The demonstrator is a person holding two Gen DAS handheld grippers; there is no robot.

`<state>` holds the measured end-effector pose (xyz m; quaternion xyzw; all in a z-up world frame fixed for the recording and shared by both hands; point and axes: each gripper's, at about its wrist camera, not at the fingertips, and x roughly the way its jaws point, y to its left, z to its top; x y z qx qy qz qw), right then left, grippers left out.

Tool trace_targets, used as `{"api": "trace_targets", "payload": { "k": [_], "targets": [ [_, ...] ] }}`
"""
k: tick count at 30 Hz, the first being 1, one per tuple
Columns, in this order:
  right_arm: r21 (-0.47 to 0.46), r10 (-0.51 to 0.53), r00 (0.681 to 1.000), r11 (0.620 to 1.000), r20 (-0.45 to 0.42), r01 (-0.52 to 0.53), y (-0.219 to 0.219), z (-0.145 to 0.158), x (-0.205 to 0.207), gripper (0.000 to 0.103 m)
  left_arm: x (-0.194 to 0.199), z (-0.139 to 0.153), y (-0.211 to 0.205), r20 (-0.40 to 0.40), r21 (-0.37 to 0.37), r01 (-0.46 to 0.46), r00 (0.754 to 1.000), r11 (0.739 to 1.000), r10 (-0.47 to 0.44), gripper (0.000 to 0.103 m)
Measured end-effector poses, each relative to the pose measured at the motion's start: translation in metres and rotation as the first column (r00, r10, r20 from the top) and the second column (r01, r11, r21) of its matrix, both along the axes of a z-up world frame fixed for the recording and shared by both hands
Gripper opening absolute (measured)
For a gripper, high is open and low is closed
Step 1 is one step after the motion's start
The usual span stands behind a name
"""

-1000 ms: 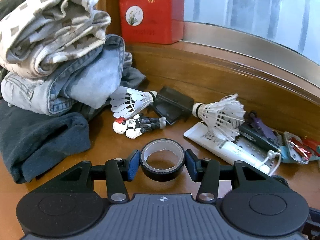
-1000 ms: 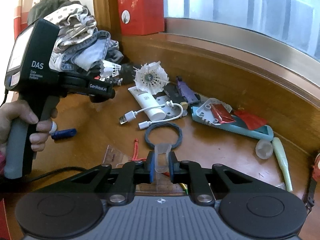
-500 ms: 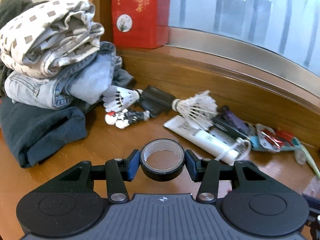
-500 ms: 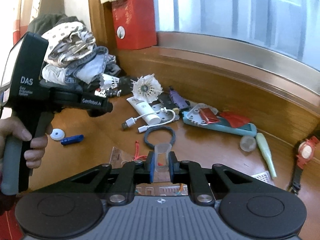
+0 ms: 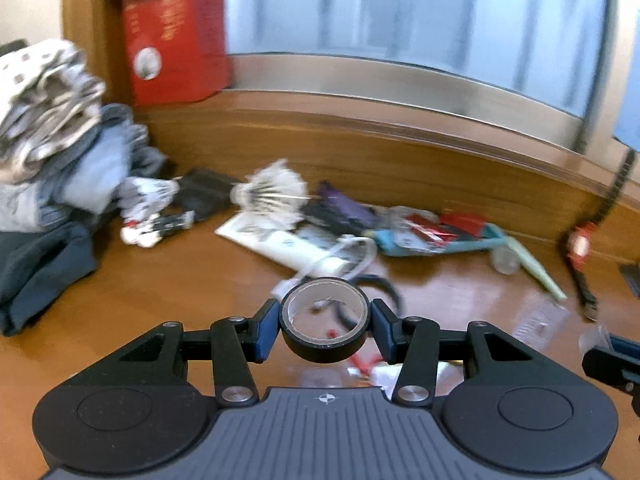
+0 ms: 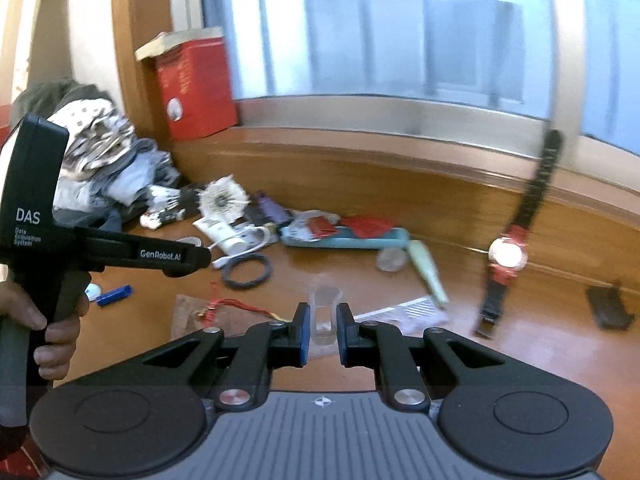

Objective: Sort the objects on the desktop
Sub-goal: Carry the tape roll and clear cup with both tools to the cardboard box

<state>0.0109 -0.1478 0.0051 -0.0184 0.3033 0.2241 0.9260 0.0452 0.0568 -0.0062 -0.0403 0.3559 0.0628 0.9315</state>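
Both hands carry a sorted item above the wooden desktop [image 5: 200,280], each view blurred by motion. The left gripper [image 5: 325,322] holds a roll of black tape [image 5: 325,330] across its outer wall, ring axis pointing up and forward, clear of the clutter below. The right gripper [image 6: 322,330] pinches a small clear plastic piece [image 6: 325,312], which stands upright between the blue pads [image 6: 303,332]; what the piece is cannot be told.

To do this carrying step well, each item is probably best kept lifted above the pile of shuttlecocks [image 5: 276,194], the white tube [image 5: 288,246] and the charging cable [image 5: 348,256] until its place is reached. The clear piece is thin and smooth and may slip or pivot if the wrist rolls sharply. The tape is rigid and sits securely, yet it is held only at two points on its rim and could rotate there.

Jaws: the left stand partly apart, clamped on the tape at opposite sides of the ring. The right are nearly together, clenched on the clear piece. The person's hand [image 6: 52,332] on the left handle is seen from the right wrist view, beside the stacked clothes [image 6: 104,160].
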Motion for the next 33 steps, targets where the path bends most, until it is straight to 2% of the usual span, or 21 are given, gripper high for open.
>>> {"api": "trace_targets", "payload": {
  "k": [18,25,33],
  "targets": [
    [-0.010,-0.154,0.987,0.988,0.041,0.155,-0.093,0.016,-0.029,0.015,0.003,0.010,-0.103,0.012,-0.002,0.182,0.983,0.983,-0.182,0.049],
    [-0.004,-0.234,0.971,0.972,0.050,0.235,-0.139,0.023,-0.049,0.015,-0.002,0.017,-0.151,0.021,0.003,0.263,0.965,0.965,-0.263,0.049],
    [0.008,-0.320,0.945,0.947,0.071,0.320,-0.187,0.030,-0.074,0.015,-0.012,0.023,-0.206,0.034,0.011,0.363,0.931,0.932,-0.363,0.049]
  ]
}}
